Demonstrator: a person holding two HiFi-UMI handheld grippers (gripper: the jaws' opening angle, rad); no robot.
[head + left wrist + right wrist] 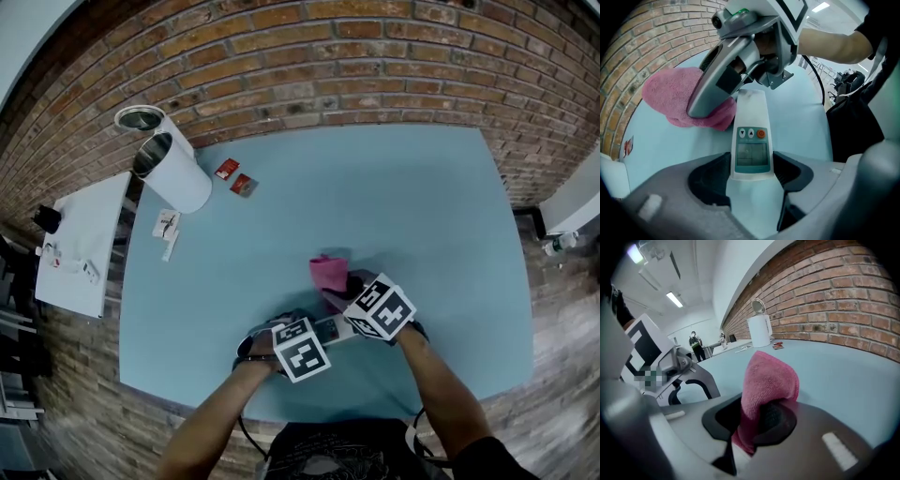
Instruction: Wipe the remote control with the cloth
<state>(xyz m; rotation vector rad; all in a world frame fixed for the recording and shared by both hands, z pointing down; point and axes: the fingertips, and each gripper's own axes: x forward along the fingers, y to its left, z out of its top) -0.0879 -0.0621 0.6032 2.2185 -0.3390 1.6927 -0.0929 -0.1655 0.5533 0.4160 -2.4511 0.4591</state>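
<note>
A white remote control (751, 140) with a small screen and an orange button lies lengthwise between the jaws of my left gripper (751, 174), which is shut on it just above the blue table (422, 206). In the head view the remote (328, 330) shows between the two marker cubes. My right gripper (757, 427) is shut on a folded pink cloth (769, 376). The cloth (670, 96) rests on the table beside the remote's far end, under the right gripper (705, 110). From the head view, the cloth (327, 273) sticks out beyond the right gripper (352, 289), and the left gripper (311, 339) is near the front edge.
A white kettle (173, 169) stands at the table's back left, with small red packets (234, 176) and white cards (167, 225) near it. A brick wall (375, 56) runs behind the table. A white side table (80, 244) is at the left. A person (696, 345) stands far off.
</note>
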